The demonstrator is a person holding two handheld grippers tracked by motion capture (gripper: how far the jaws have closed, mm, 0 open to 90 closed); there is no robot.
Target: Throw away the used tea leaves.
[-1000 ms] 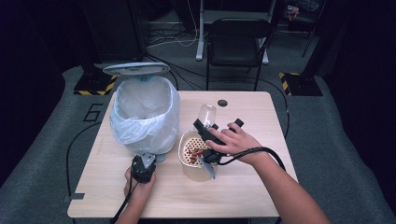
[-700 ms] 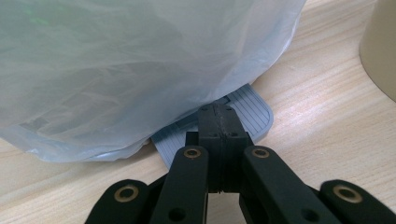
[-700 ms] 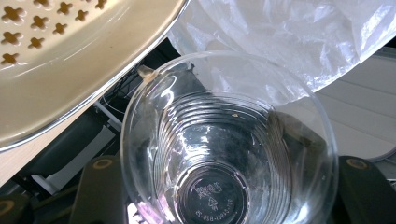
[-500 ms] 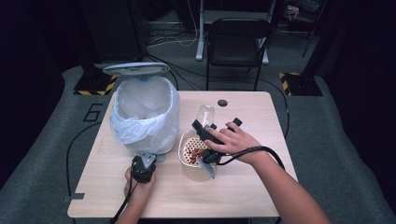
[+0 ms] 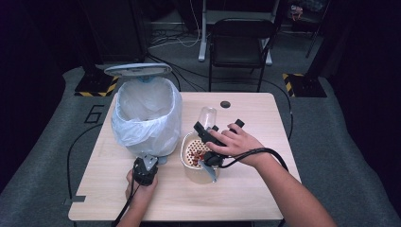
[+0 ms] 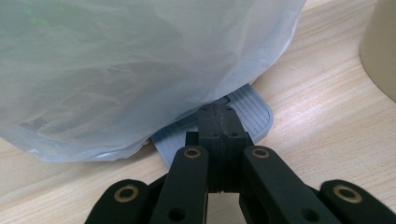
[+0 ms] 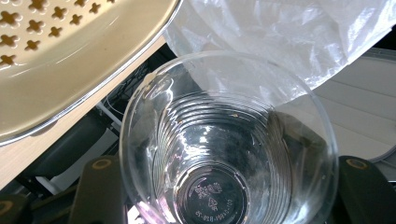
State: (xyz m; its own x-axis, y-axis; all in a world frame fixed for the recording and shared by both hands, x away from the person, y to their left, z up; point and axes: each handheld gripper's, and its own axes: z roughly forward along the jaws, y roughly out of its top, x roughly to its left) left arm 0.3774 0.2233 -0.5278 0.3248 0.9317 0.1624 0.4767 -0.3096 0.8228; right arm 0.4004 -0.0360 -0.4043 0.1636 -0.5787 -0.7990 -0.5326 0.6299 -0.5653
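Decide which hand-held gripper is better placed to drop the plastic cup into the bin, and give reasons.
Right. The right hand-held gripper already clamps the clear cup beside the lined bin. The left hand-held gripper, jaws shut, presses the bin's pedal, with the lid up.

Just beyond the fingers of the right gripper we see a dark round plug in the wooden table, and well beyond it a black chair. Well left of the left gripper and its fingers, we see a white 6 on the grey floor mat.
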